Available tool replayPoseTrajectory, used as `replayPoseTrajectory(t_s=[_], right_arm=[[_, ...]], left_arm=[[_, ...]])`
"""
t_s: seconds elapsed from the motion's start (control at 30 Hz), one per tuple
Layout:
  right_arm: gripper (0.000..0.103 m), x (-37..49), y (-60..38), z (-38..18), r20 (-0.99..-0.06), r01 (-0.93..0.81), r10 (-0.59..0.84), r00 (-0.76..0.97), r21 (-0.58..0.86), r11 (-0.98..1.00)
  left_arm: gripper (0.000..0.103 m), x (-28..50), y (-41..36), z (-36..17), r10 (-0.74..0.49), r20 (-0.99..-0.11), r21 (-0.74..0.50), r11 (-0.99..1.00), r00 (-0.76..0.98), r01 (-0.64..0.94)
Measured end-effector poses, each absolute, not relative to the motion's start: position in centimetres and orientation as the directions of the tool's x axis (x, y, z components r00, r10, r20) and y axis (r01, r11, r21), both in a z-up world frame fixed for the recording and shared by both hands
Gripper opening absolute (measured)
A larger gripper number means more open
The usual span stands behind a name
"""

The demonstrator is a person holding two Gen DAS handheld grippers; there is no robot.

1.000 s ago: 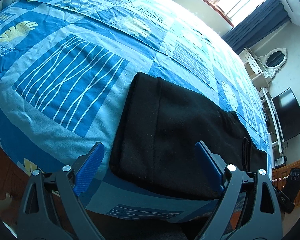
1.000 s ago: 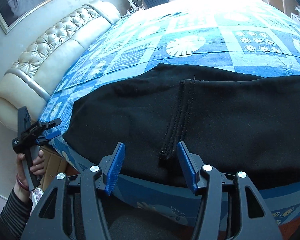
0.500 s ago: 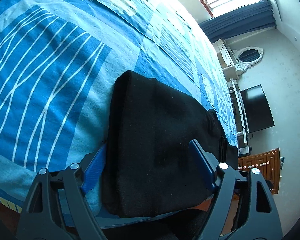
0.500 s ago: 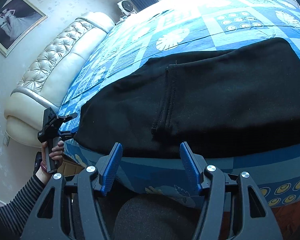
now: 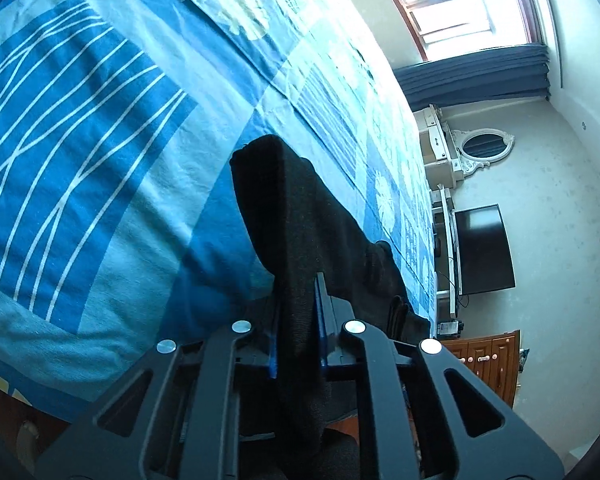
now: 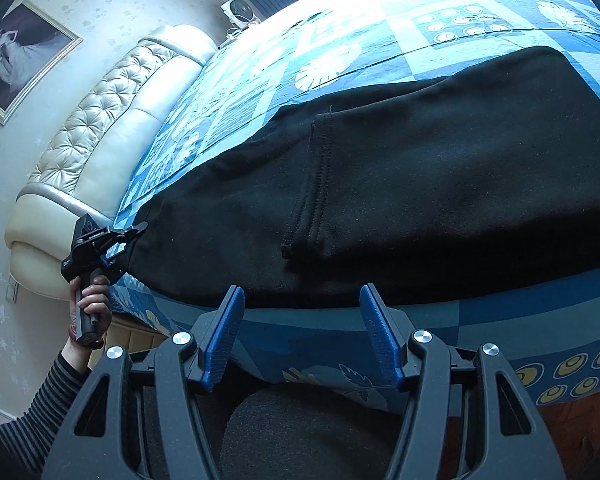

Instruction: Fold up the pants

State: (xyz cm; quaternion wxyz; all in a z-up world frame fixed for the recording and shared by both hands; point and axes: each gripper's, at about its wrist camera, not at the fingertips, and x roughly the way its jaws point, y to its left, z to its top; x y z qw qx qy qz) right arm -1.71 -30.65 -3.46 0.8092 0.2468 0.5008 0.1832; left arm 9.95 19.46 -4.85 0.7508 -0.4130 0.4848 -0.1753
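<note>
Pants halfway folded, we reckon

The black pants (image 6: 420,184) lie flat on the bed (image 6: 500,320), one fold apparently in; our left tool (image 5: 296,332) pinches one end, our right tool (image 6: 302,334) hangs spread, another fold likely left.

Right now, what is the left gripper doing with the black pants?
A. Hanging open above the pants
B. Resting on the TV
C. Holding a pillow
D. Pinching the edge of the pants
D: the left gripper has its blue pads closed on the edge of the black pants at the side of the bed, while the right gripper is open and holds nothing.
</note>
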Motion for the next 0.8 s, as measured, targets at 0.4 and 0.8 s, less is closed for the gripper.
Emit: replayPoseTrajectory(t_s=[0.4, 0.8], right_arm=[[0.061, -1.8, -33.3, -1.8, -0.693, -0.011, 0.520, 0.500, 0.595, 0.804], [0.062, -2.0, -34.8, -1.1, -0.711, 0.035, 0.437, 0.551, 0.543, 0.839]], left_arm=[[0.012, 10.8, 8.0, 7.2, -0.548, -0.688, -0.596, 0.801, 0.476, 0.061], [0.012, 9.7, -3.4, 10.9, -0.483, -0.738, -0.445, 0.873, 0.471, 0.198]])
